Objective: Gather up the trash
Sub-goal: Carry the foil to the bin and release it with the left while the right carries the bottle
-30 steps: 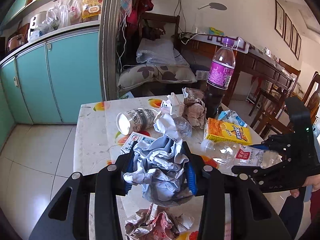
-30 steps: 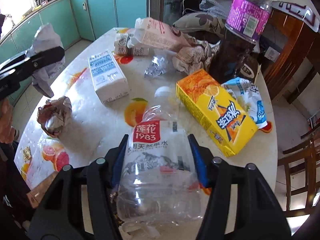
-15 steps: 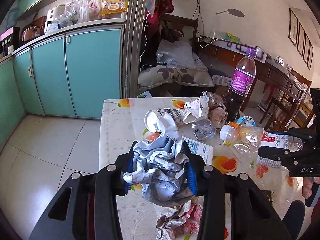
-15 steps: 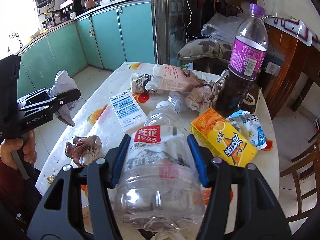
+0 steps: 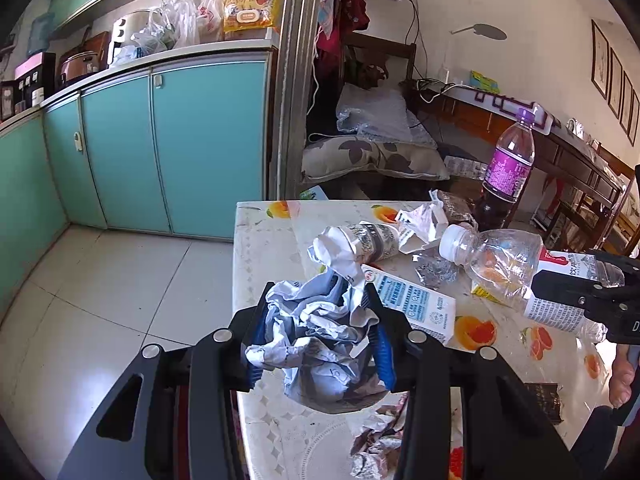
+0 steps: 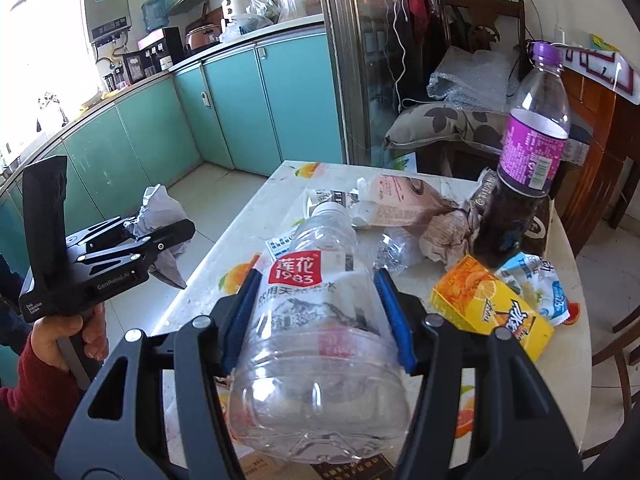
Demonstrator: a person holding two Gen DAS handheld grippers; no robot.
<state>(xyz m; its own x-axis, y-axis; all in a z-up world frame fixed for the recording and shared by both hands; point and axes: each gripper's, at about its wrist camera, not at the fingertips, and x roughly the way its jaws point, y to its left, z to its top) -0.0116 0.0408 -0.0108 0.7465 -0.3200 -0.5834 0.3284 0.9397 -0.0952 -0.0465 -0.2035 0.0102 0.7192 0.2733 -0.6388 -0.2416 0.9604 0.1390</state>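
Two claws: left gripper (image 5: 316,336) clamped on a crumpled paper wad (image 5: 320,340), out past the table's near-left edge over the floor in the right view; right gripper (image 6: 316,312) clamped on an empty clear water bottle (image 6: 316,328), held above the table, cap pointing away
Surface: round table (image 5: 256,264) under a pale cloth printed with orange slices; littered with rubbish
Room: white tiled floor (image 5: 100,280); teal cupboards (image 5: 200,140) under a cluttered counter; cushions on a chair behind; framed pictures on the wall
Bottles: two; the held clear one, and one purple-labelled bottle (image 6: 528,152) upright at the far side, dark liquid in its lower part
Cartons: one yellow juice carton (image 6: 492,308) lying flat; one white and blue carton (image 5: 412,304) lying flat; one flattened pink carton (image 6: 404,204)
Loose wads: one reddish wad (image 5: 376,440) on the cloth, partly behind the left claw
Hard to make out: paper cup (image 5: 368,236) lying on its side, half behind the wad; blue and white wrapper (image 6: 536,284) partly under the juice carton; table's near edge cut off by both claws
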